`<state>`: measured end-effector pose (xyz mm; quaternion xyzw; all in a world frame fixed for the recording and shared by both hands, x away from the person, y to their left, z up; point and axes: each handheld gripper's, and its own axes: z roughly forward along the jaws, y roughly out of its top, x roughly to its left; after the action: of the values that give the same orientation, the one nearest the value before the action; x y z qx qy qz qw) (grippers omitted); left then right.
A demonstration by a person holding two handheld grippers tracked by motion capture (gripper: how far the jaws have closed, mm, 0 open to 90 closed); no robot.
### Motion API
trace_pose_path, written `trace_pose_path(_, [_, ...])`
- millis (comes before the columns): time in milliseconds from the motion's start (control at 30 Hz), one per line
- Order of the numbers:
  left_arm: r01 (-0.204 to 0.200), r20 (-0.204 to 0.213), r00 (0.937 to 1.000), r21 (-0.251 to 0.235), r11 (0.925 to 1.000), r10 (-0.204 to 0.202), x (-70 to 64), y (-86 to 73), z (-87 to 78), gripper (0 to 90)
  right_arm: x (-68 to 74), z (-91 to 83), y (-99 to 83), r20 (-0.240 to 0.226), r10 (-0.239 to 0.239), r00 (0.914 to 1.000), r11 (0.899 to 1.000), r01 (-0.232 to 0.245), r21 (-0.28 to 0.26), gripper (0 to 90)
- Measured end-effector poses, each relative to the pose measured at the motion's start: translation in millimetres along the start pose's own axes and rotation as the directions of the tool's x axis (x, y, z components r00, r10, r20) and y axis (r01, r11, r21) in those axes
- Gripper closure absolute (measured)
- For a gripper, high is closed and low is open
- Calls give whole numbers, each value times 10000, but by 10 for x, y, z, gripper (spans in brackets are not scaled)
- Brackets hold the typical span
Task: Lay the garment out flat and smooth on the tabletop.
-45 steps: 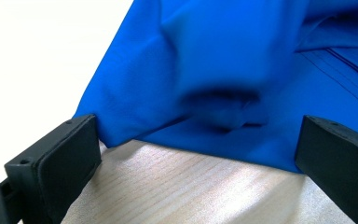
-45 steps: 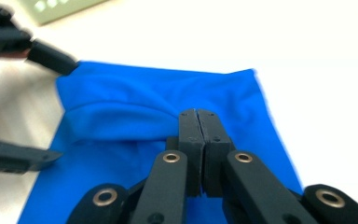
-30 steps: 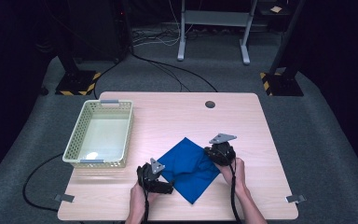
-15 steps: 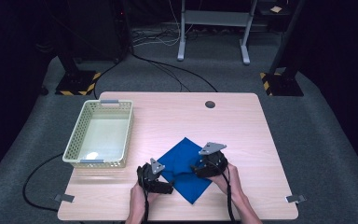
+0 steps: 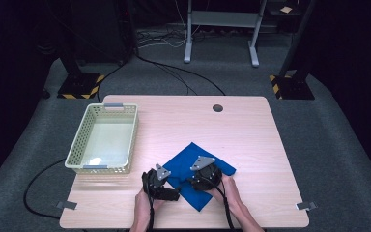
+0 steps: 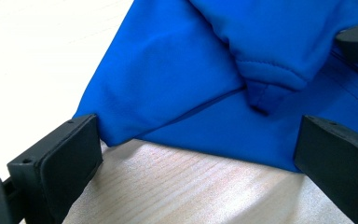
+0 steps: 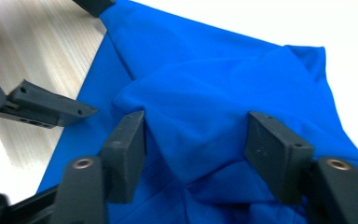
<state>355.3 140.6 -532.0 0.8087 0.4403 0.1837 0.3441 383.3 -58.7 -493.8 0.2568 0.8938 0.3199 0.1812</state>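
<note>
Both forearms come in low over the table's [image 5: 251,145] near edge, hands side by side on the blue cloth [image 5: 222,166]. The right gripper [image 7: 193,140], jaws apart, straddles a raised fold mid-cloth. The left gripper [image 6: 196,154], jaws wide, sits at the cloth's corner. The basket [image 5: 77,154] stands left, dark floor around
</note>
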Motion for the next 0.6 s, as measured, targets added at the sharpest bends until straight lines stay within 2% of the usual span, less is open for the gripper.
trace_pose_path(200, [1, 7, 10000, 1, 10000, -1, 1, 0, -1, 6, -23, 49, -47, -29, 156, 9999, 9996, -155, 228, 639])
trace_pose_path(333, [28, 13, 10000, -14, 10000, -28, 2, 0, 0, 7, -68, 30, -76, -186, 384, 9991, 9992, -382, 112, 786])
trace_pose_path(433, [27, 9, 10000, -17, 10000, -27, 2, 0, 0, 8, -111, -8, -86, -219, 538, 9983, 9985, -539, -43, 837])
trace_pose_path(600, [31, 13, 10000, -19, 10000, -31, 2, 0, 0, 8, -182, -95, -87, -151, 755, 9970, 9965, -760, -344, 849])
